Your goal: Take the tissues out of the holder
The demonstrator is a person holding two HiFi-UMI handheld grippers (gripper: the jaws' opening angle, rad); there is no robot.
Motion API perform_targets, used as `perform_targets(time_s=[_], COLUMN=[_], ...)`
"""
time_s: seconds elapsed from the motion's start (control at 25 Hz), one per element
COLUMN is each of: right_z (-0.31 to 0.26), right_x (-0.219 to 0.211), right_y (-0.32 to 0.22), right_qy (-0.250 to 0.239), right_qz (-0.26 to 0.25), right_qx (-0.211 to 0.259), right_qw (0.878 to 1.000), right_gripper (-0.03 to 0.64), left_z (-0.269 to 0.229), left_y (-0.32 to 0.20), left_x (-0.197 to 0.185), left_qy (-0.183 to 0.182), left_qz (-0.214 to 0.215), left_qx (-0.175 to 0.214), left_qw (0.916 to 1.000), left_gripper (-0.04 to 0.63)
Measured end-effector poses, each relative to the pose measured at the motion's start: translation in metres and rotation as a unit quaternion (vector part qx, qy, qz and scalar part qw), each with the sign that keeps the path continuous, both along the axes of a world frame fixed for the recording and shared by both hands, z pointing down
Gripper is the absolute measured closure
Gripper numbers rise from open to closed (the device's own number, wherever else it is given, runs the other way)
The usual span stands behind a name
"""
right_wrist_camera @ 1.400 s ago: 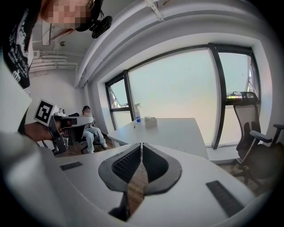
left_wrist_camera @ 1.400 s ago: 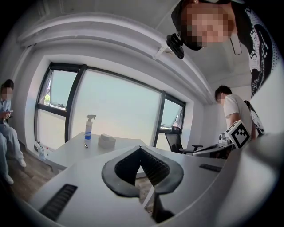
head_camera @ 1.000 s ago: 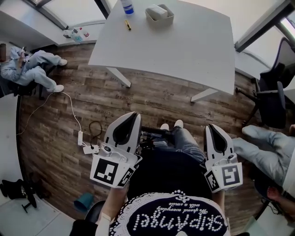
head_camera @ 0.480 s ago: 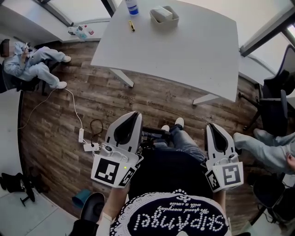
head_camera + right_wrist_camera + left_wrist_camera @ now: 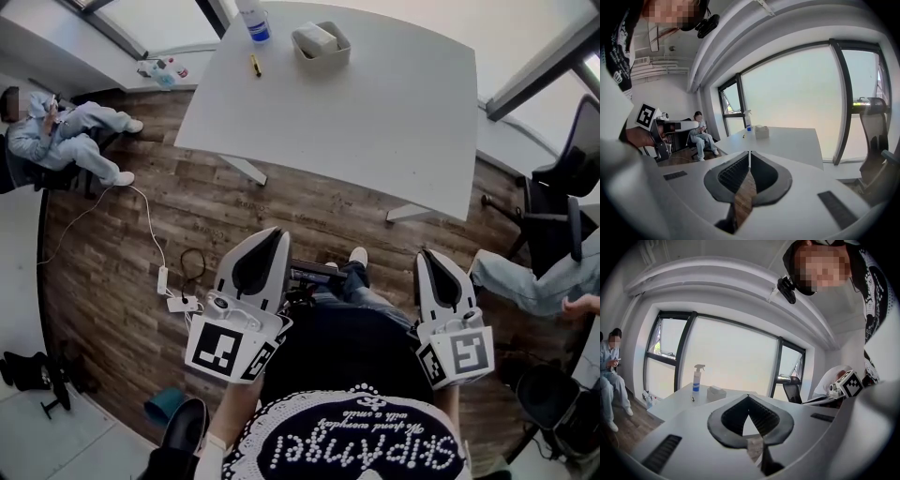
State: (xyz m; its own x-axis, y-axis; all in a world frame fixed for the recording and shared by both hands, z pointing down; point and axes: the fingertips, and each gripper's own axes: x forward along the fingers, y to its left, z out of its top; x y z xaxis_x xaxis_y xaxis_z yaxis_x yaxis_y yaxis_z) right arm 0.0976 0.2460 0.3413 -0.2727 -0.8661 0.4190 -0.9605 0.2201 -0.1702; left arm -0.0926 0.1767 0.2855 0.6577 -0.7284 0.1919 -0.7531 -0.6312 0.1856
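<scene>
Sitting at twelve o'clock in the head view, the pale square holder (image 5: 323, 49) with its white tissues (image 5: 317, 37) stands near the far edge of the large white table (image 5: 375, 112), well apart from both grippers. The tissues lie untouched inside it, so the task looks not yet begun. Just beside the holder, toward eleven o'clock, lie a short yellow pen (image 5: 254, 64) and a clear spray bottle with a blue label (image 5: 254, 19); neither blocks the holder from the near side.

The left gripper (image 5: 270, 234) at seven o'clock and the right gripper (image 5: 429, 255) at five o'clock are held low against the person's body, noses aimed toward the table. Both are clenched on nothing: in each gripper view the ribbed pads meet at the tips with no object between them. This reads as a carrying posture for the walk across the brown wooden plank floor (image 5: 309, 206). The jaws will likely need to part before either can pinch a tissue.

A seated person in pale clothes (image 5: 56, 131) is at ten o'clock, a black office chair (image 5: 562, 187) at three o'clock, and a white cable (image 5: 150, 234) trails at eight o'clock, a possible trip hazard.
</scene>
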Motion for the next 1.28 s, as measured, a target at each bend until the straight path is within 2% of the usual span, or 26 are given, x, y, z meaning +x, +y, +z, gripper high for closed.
perform_targets(time_s=[0.4, 0.68, 1.28], right_z=[0.005, 0.008, 0.008], right_x=[0.035, 0.05, 0.063], right_y=[-0.009, -0.02, -0.035], right_qy=[-0.013, -0.016, -0.012], right_qz=[0.008, -0.004, -0.033], right_qx=[-0.001, 0.003, 0.007], right_qw=[1.0, 1.0, 0.999], right_gripper=[0.594, 0.592, 0.592], left_z=[-0.001, 0.002, 0.001], left_y=[-0.012, -0.017, -0.02], left_x=[0.034, 0.048, 0.054], left_qy=[-0.003, -0.007, -0.008], left_qz=[0.004, -0.011, -0.044], left_qx=[0.001, 0.003, 0.008], left_qw=[1.0, 0.9999, 0.999], left_gripper=[0.594, 0.594, 0.594])
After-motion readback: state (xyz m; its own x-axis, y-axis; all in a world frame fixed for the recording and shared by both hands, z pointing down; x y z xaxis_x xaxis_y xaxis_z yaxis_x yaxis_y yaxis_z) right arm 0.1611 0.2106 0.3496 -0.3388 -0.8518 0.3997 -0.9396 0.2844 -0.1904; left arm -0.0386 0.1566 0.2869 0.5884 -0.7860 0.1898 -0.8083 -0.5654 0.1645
